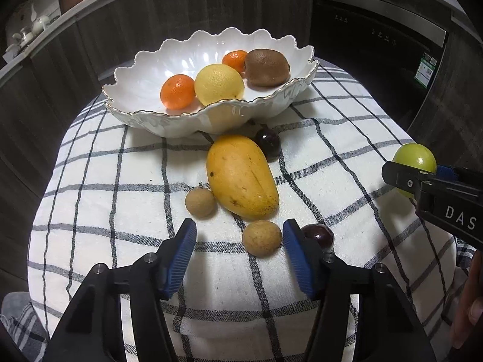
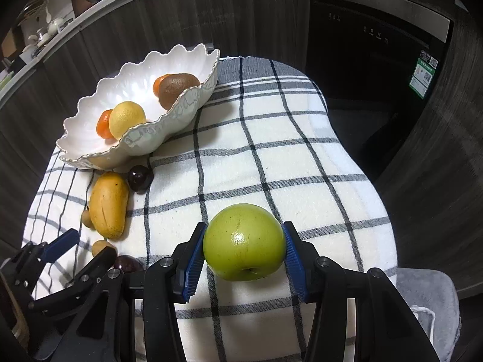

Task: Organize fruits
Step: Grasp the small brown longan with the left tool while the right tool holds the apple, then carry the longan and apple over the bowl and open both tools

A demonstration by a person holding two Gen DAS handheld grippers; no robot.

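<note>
A white scalloped bowl (image 1: 211, 120) at the back of the checked cloth holds two oranges (image 1: 177, 91), a lemon (image 1: 219, 84) and a kiwi (image 1: 267, 68). On the cloth lie a mango (image 1: 241, 176), two brown longans (image 1: 200, 203) (image 1: 262, 238) and two dark plums (image 1: 268, 144) (image 1: 318, 233). My left gripper (image 1: 239, 235) is open, its jaws on either side of the near longan. My right gripper (image 2: 244, 249) is shut on a green apple (image 2: 244, 241), which also shows at the right edge of the left wrist view (image 1: 415, 163).
The checked cloth (image 2: 271, 157) covers a small rounded table. Dark wood cabinets and a black appliance (image 2: 371, 45) stand behind. A counter with crockery (image 2: 48, 30) runs at the upper left. A grey cushion (image 2: 422, 295) lies at the table's right.
</note>
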